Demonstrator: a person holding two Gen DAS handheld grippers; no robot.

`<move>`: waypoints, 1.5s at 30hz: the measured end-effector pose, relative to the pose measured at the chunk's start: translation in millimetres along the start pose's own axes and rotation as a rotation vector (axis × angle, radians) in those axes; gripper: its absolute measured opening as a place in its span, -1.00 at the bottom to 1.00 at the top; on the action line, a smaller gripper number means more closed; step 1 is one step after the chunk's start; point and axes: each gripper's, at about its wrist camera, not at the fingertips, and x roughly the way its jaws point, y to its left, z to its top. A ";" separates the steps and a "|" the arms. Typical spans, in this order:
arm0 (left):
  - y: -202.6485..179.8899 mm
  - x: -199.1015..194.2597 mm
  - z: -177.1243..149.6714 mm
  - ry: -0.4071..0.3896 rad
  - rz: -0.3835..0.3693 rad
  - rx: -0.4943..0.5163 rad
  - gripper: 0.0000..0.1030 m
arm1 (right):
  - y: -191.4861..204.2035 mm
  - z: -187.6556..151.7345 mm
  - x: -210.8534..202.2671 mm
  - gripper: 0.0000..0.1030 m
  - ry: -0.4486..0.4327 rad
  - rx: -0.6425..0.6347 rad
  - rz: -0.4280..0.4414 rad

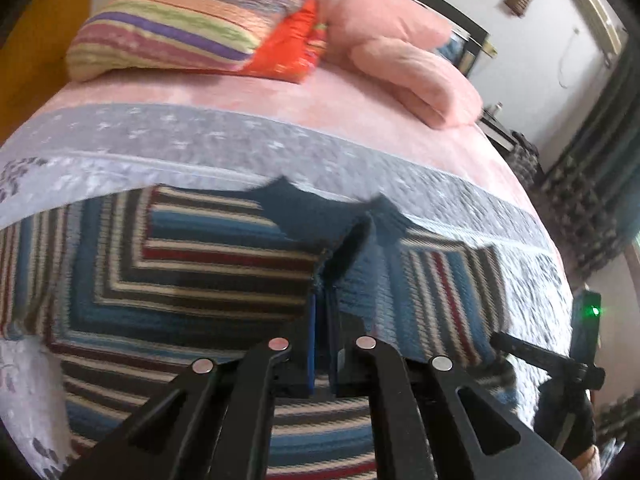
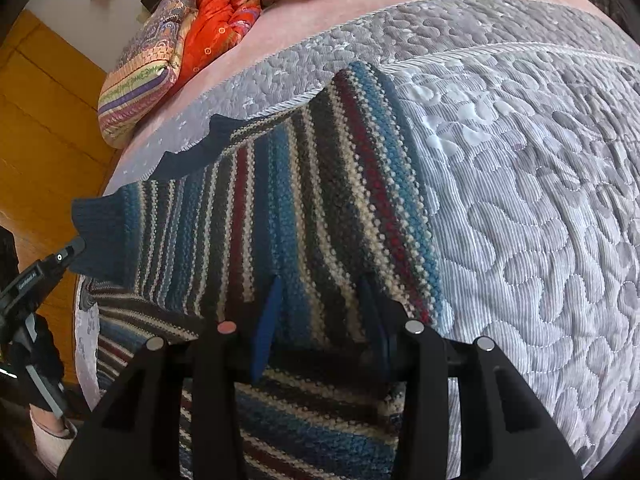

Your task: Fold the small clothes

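On the near half of the bed, a striped knit sweater point(image 1: 192, 264) lies spread over the grey quilted bedspread point(image 1: 208, 148), its bands of blue, dark grey, cream and red running in angled blocks. The left gripper point(image 1: 322, 296) sits low over the middle of it, blue-padded fingers point(image 1: 312, 320) drawn tight together with a dark ridge of knit pinched up at their tips, just below the navy collar point(image 1: 296, 208). Over on the right wrist view, the right gripper point(image 2: 320, 292) has its fingers spread apart, resting against a fold of the same sweater point(image 2: 312, 200); knit fills the gap between them, but nothing is clamped. A navy cuff point(image 2: 100, 232) reaches out to the left, close to the black tip of the other tool point(image 2: 60, 258). Far across the bed, a striped pillow point(image 1: 168, 32) lies beside an orange cloth point(image 1: 292, 44), with pink folded bedding point(image 1: 400, 52) to the right. Yellow wooden cupboard panels point(image 2: 44, 128) stand at the left edge.
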 end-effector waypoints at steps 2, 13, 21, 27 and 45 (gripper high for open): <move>17.2 0.3 2.8 0.007 0.014 -0.033 -0.92 | 0.2 0.9 0.5 -0.21 0.004 -0.001 -0.002; 80.8 54.5 -15.8 0.177 0.122 -0.134 -0.91 | -1.4 3.5 2.0 -0.21 0.013 -0.014 -0.008; 64.0 7.4 -6.0 0.014 0.135 -0.101 -0.89 | 20.1 9.1 -12.4 -0.14 0.020 -0.067 -0.035; -14.6 17.8 -8.9 0.083 -0.045 0.034 -0.75 | 68.1 10.6 -5.1 -0.13 0.043 -0.142 0.016; 10.0 86.3 -27.3 0.201 0.021 0.016 -0.74 | 70.9 -1.3 46.8 -0.12 0.106 -0.147 -0.055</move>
